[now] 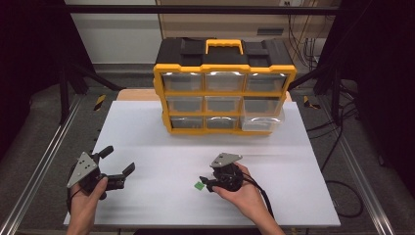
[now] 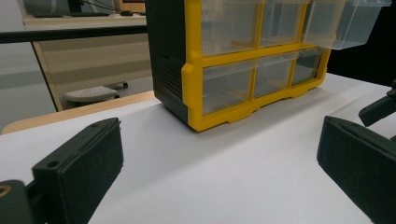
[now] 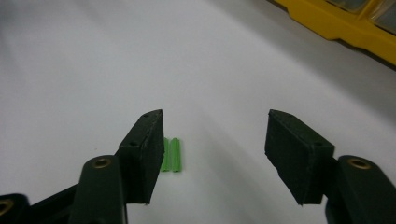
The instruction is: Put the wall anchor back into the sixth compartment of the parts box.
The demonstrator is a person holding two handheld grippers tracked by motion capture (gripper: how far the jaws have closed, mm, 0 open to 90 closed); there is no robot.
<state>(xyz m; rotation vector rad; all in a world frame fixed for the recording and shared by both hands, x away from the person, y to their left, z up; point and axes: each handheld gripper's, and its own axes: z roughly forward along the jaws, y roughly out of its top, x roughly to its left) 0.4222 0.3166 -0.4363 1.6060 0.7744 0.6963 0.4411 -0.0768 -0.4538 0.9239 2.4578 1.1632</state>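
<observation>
A small green ribbed piece lies flat on the white table. My right gripper is open just above the table, and the piece sits right beside the inner face of its left jaw. In the high view the green piece shows just left of the right gripper. At the front left, my left gripper is held open with nothing between its jaws. In its own view the left gripper faces the organizer.
A yellow and black organizer with clear drawers stands at the back middle of the table. Its middle-right drawer is pulled out, and that open drawer looks empty. Metal rails run along both sides of the table.
</observation>
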